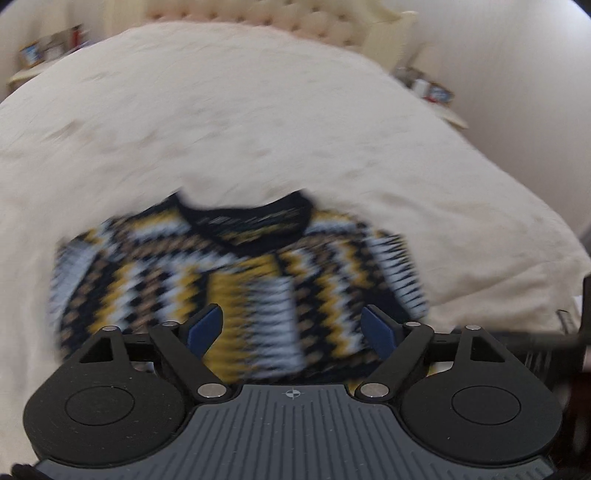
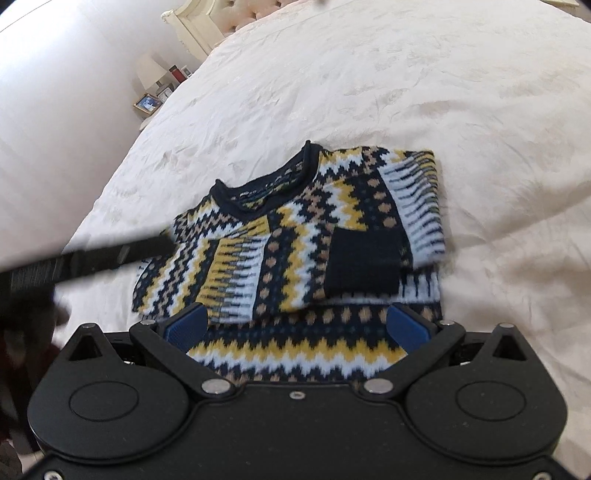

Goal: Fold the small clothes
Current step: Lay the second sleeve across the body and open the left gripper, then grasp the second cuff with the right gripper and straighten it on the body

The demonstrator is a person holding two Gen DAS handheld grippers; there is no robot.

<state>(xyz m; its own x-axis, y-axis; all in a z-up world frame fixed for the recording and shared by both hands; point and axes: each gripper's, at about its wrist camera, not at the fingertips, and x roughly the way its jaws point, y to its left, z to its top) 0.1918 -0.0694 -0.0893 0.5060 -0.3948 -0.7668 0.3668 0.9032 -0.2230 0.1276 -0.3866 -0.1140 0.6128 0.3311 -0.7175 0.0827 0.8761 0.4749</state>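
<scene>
The patterned sweater (image 2: pixel 295 236) lay on the bedspread (image 2: pixel 406 92), sleeves folded inward; my left gripper (image 1: pixel 293 328) hung over it, jaws wide, empty. My right gripper (image 2: pixel 297 326) gaped too.

The navy, yellow and white zigzag-knit sweater (image 2: pixel 295 254) lies flat on the cream quilted bed (image 2: pixel 406 92), collar toward the tufted headboard (image 2: pixel 240 14), both sleeves folded in across its front. The left gripper (image 1: pixel 293 328) hangs over its lower middle, the right gripper (image 2: pixel 297 325) over its hem. Left of the bed stands a nightstand with a framed photo (image 2: pixel 147 103).
</scene>
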